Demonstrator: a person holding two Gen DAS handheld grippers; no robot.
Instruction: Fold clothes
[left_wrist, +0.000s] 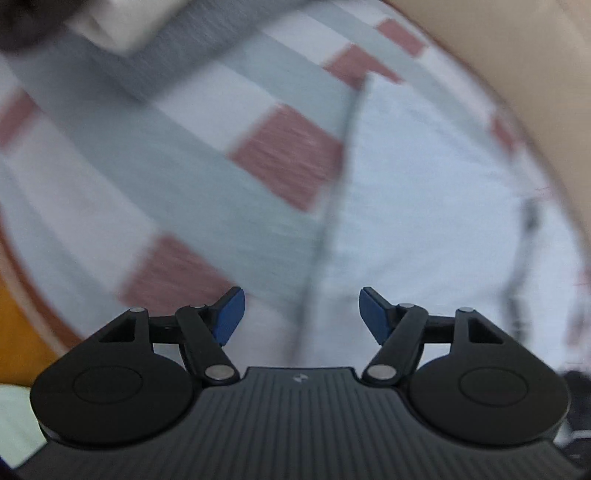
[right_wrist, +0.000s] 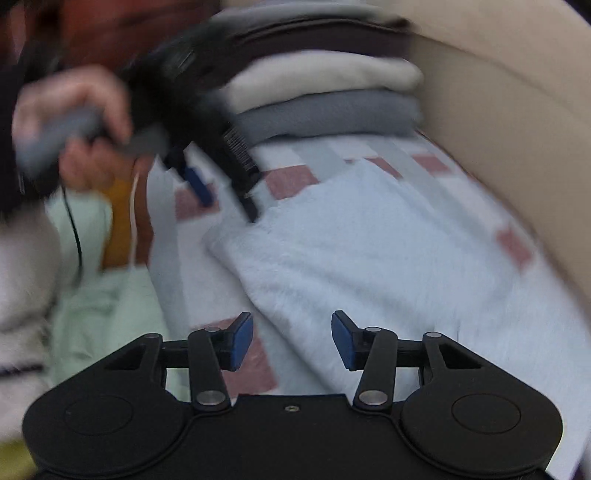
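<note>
the left gripper (left_wrist: 301, 317) and the right gripper (right_wrist: 292, 341) both hang released, jaws spread and grasping nothing. the pale blue garment (right_wrist: 369, 258) lies flat on the checked sheet (right_wrist: 291, 177), beneath both grippers. folded clothes (right_wrist: 325, 99) are stacked at the far end.

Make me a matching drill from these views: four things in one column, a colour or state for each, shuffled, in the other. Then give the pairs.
Things:
1. Folded garment in front of the right tongs
2. Top visible item of the stack
3. Left tongs
4. Squares on the checked cloth

Descriptions:
A. Cream
B. Dull red
C. Pale blue
D. Open, holding nothing

Pairs: 1-C, 2-A, 3-D, 4-B
</note>
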